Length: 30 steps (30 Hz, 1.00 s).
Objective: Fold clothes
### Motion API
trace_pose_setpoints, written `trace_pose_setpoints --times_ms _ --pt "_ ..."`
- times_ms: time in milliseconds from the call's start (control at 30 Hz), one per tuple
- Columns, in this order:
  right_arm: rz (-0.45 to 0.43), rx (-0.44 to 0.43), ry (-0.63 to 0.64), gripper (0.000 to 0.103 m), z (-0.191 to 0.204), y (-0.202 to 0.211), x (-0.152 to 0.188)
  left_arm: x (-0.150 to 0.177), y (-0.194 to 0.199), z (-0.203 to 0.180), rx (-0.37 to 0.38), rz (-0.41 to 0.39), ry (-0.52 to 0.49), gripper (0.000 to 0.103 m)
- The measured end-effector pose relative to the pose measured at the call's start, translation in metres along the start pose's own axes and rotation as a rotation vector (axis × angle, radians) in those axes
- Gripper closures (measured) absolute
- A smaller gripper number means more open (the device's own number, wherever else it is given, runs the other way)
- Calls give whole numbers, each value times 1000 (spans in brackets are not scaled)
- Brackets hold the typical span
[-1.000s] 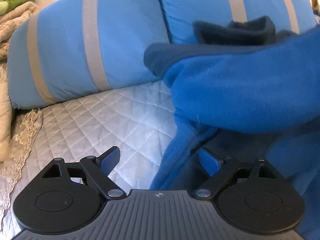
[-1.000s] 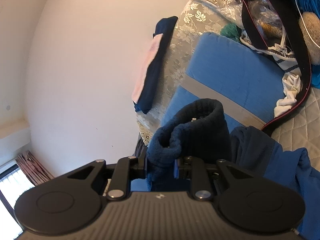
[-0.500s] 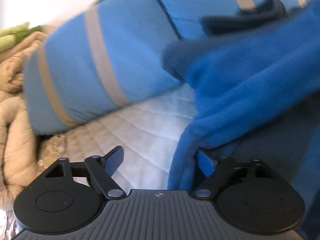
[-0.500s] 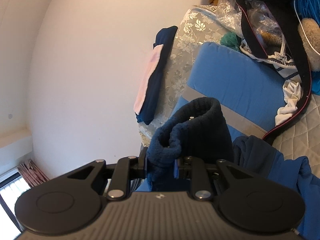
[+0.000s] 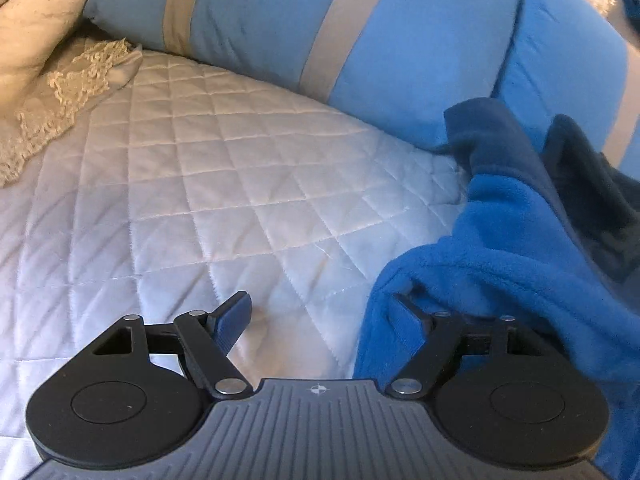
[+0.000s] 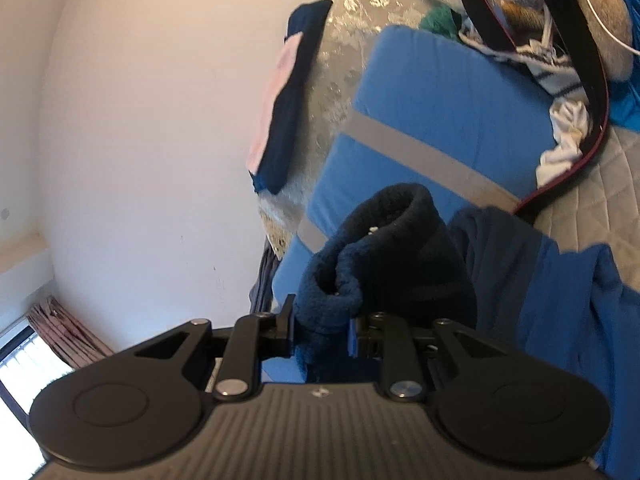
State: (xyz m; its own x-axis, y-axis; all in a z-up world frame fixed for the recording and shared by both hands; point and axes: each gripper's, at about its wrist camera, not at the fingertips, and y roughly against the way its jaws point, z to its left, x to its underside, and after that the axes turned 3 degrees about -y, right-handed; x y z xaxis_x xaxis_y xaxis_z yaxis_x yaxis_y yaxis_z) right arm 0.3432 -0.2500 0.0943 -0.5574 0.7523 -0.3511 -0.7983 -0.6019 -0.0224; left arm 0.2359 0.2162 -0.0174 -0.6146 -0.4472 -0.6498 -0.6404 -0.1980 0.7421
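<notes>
A bright blue fleece garment (image 5: 520,248) with dark navy parts (image 5: 592,200) lies bunched on the right of a white quilted bedspread (image 5: 200,200). My left gripper (image 5: 320,322) is open just above the quilt. The fleece's edge drapes over its right finger (image 5: 406,328); the left finger (image 5: 234,318) is bare, and quilt shows between the pads. In the right wrist view, my right gripper (image 6: 322,332) is shut on a thick navy ribbed cuff (image 6: 392,248) of the same garment, held up off the bed. The blue body (image 6: 568,320) hangs to its right.
Two blue pillows with grey stripes (image 5: 280,12) (image 5: 560,60) line the bed's far side. A beige lace blanket (image 5: 60,80) lies at the far left. Behind the right gripper are a wall (image 6: 140,120), folded navy-and-pink clothes (image 6: 284,120) and a pile of clutter with a black strap (image 6: 580,40).
The left gripper has swung and rolled away from the fleece, which now sits farther right, with more bare quilt in view. Its jaws have narrowed slightly. The right gripper still holds the cuff.
</notes>
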Motion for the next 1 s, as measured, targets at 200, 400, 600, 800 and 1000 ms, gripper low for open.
trace_pose_setpoints --times_ms 200,400,600,800,1000 --pt "-9 -12 -19 79 0 6 -3 -1 33 -33 66 -165 -311 28" --pt "-2 -18 11 79 5 4 -6 16 34 -74 -18 -256 -686 28" --pt "22 -11 -4 79 0 4 -10 20 19 -97 -69 -266 -1053 30" --pt "41 -15 -11 79 -1 5 -9 7 7 -113 24 -217 -1298 42" --pt "19 -9 -17 79 -2 5 -13 23 -2 -131 76 -178 -1510 43"
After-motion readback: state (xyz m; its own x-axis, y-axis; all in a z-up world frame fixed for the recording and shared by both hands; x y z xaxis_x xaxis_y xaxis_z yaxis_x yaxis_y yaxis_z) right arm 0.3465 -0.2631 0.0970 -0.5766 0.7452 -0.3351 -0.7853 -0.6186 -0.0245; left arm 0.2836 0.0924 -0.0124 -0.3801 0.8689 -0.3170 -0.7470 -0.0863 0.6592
